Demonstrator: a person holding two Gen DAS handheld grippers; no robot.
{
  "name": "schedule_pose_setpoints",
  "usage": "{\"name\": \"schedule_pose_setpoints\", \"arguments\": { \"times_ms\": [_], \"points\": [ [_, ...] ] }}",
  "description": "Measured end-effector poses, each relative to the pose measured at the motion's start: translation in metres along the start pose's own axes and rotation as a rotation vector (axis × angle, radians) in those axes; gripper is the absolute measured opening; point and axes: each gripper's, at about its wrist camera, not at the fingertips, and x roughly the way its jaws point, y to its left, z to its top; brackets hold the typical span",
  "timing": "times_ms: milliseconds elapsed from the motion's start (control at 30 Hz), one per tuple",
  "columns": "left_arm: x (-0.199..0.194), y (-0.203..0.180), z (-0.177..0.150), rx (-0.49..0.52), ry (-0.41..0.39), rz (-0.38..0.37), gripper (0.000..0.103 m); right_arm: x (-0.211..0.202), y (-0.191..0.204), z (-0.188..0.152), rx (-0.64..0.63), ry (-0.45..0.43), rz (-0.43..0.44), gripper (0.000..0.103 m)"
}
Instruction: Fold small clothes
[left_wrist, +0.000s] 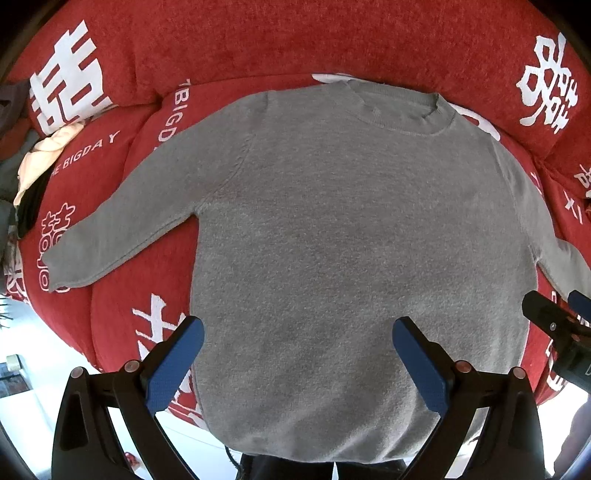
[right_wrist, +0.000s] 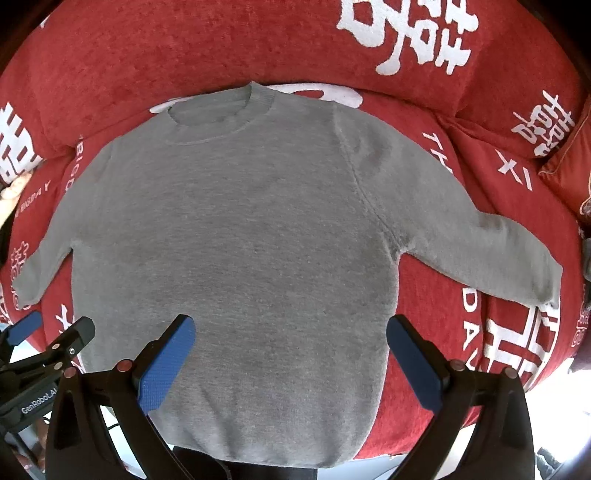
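Left wrist view shows a grey sweater (left_wrist: 332, 240) spread flat on a red cushion (left_wrist: 110, 314), collar pointing away, hem nearest, long axis running front to back, sleeves angled out sideways. Left claw (left_wrist: 297, 360) hovers spread apart over the hem; right claw (right_wrist: 290, 356) likewise, holding nothing.
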Motion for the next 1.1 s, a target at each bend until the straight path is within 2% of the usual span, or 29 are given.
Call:
{"name": "schedule_pose_setpoints", "arguments": {
  "times_ms": [533, 1100],
  "points": [
    [0.0011, 0.0060, -0.0007, -0.016, 0.001, -0.010, 0.102, 0.0023, 0.0034, -0.0004, -0.004, 0.002, 0.022, 0.103],
    [0.0023, 0.0059, 0.0020, -0.010, 0.006, -0.020, 0.102, 0.0061, 0.0078, -0.0011, 0.001, 0.027, -0.002, 0.103]
  ]
}}
